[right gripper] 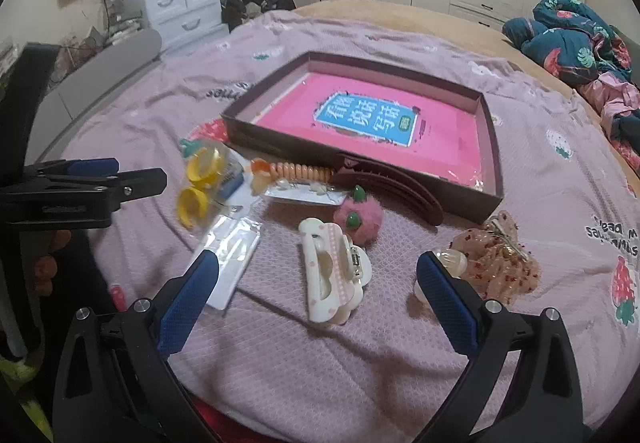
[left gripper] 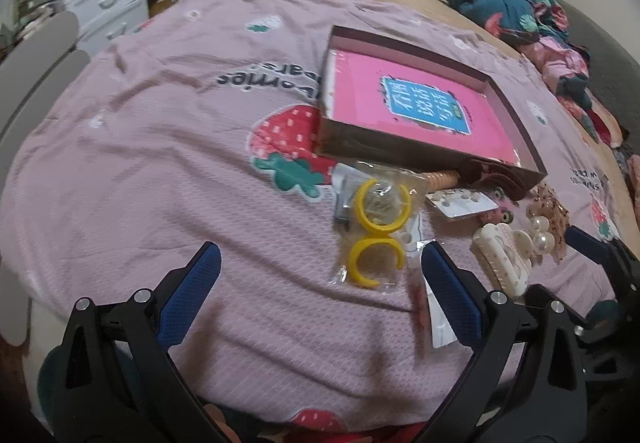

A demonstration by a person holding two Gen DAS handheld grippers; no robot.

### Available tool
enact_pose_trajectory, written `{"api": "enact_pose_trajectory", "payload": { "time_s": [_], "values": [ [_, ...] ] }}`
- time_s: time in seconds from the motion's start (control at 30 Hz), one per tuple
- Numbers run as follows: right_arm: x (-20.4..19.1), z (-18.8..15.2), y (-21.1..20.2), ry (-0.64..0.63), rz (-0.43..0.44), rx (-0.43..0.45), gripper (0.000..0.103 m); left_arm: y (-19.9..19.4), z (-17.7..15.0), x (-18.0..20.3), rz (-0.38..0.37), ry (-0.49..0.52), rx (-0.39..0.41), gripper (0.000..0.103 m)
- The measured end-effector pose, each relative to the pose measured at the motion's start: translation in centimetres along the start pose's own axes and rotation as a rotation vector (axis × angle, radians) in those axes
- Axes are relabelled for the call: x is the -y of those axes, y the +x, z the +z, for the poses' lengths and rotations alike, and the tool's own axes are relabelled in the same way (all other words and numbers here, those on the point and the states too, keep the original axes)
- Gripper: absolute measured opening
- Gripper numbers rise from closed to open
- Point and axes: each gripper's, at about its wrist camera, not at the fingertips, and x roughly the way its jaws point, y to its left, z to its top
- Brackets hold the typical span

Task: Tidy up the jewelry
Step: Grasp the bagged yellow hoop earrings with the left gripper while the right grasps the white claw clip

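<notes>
A shallow brown box holding a pink book lies on the pink bedspread. Jewelry is strewn in front of it. My left gripper is open, just short of a clear bag with two yellow rings. My right gripper is open and low over the bed, its fingers either side of a cream hair claw, not touching it. Around it lie a pink fuzzy pompom, a brown hair clip, an orange spiral tie and a lace scrunchie.
An earring card and a clear flat packet lie near the rings. Pearl beads sit by the scrunchie. Bundled dark floral bedding is at the far right. White drawers stand beyond the bed's left edge.
</notes>
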Motion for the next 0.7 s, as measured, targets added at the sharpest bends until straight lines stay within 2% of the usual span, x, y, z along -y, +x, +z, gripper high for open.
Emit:
{"api": "enact_pose_trajectory", "payload": {
  "time_s": [0.17, 0.23, 0.33, 0.47, 0.53, 0.57, 0.63, 0.7],
  "values": [
    [0.2, -0.1, 2.0, -0.008, -0.013, -0.027, 0.096, 1.5, 0.0, 0.6, -0.047, 0.013, -0.025, 0.094],
    [0.3, -0.1, 2.7, -0.016, -0.021, -0.04, 0.086, 2.2, 0.1, 0.9, -0.043, 0.02, -0.034, 0.094],
    [0.5, -0.4, 3.8, -0.009, -0.008, -0.072, 0.081, 3.1, 0.3, 1.0, -0.057, 0.015, -0.054, 0.088],
    [0.4, -0.8, 4.6, -0.01, 0.0, -0.088, 0.07, 4.2, 0.4, 0.9, -0.084, 0.002, -0.079, 0.072],
    [0.6, -0.9, 4.9, -0.002, 0.007, -0.098, 0.06, 4.5, 0.4, 1.0, -0.088, 0.007, -0.086, 0.069],
    [0.8, -1.1, 5.0, 0.006, 0.012, -0.101, 0.059, 4.6, 0.4, 1.1, -0.087, 0.009, -0.085, 0.066],
    [1.1, -1.3, 5.0, 0.013, 0.011, -0.099, 0.049, 4.7, 0.4, 1.1, -0.096, 0.013, -0.081, 0.057],
    [1.4, -1.5, 4.9, 0.021, 0.013, -0.092, 0.045, 4.6, 0.3, 1.0, -0.117, 0.008, -0.074, 0.033]
  ]
}}
